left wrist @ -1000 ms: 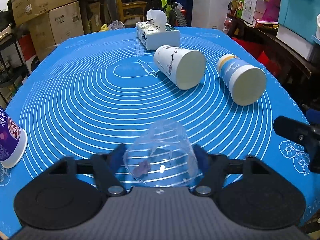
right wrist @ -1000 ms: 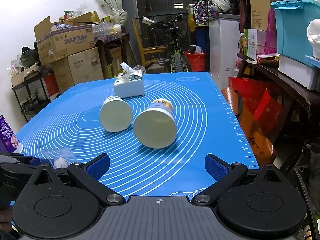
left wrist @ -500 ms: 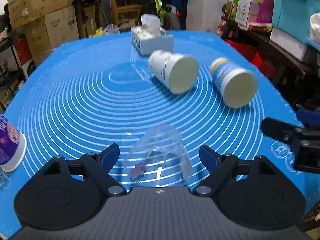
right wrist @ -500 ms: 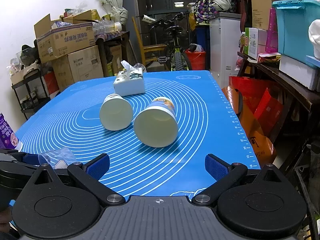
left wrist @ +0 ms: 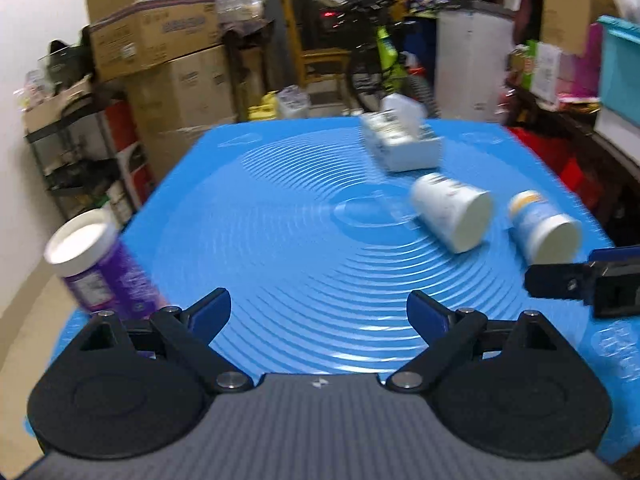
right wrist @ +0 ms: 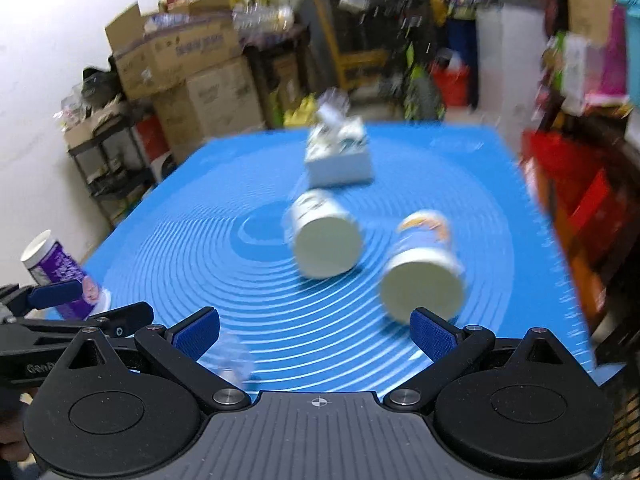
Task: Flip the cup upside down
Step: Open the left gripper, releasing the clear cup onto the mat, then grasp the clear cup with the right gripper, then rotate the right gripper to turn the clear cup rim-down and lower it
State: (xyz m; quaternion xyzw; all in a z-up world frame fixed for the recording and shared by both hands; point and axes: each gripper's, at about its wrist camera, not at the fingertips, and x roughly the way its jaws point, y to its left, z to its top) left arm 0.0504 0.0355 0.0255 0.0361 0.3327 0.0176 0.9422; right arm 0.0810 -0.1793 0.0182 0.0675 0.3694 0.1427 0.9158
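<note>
1. My left gripper (left wrist: 319,308) stands with its jaws wide apart and nothing between them; only bare blue mat (left wrist: 280,240) shows in the gap.
2. My right gripper (right wrist: 314,330) is likewise spread and carries nothing.
3. The task's thing, as I judge it, is the clear plastic cup (right wrist: 232,362). In the right wrist view it shows as a faint, blurred shape on the mat, low and just inside the right gripper's left finger. I cannot tell its orientation from this blur. It does not appear in the left wrist view.
4. A white paper cup (left wrist: 452,212) and a yellow-banded cup (left wrist: 546,226) lie on their sides near mid-mat, just beside one another, round ends toward the cameras. Lying down, they are free to roll if nudged.
5. A purple cup (left wrist: 100,268) stands upside down at the mat's left edge, tilted in the fisheye.
6. A tissue box (left wrist: 400,148) sits at the far side, beyond the lying cups.
7. Both views are smeared, which I read as the rig being in motion, so fine contact cannot be certified.
8. Judgement: with both tongs released, no flip is in hand now; the two lying cups look like the remaining candidates.
</note>
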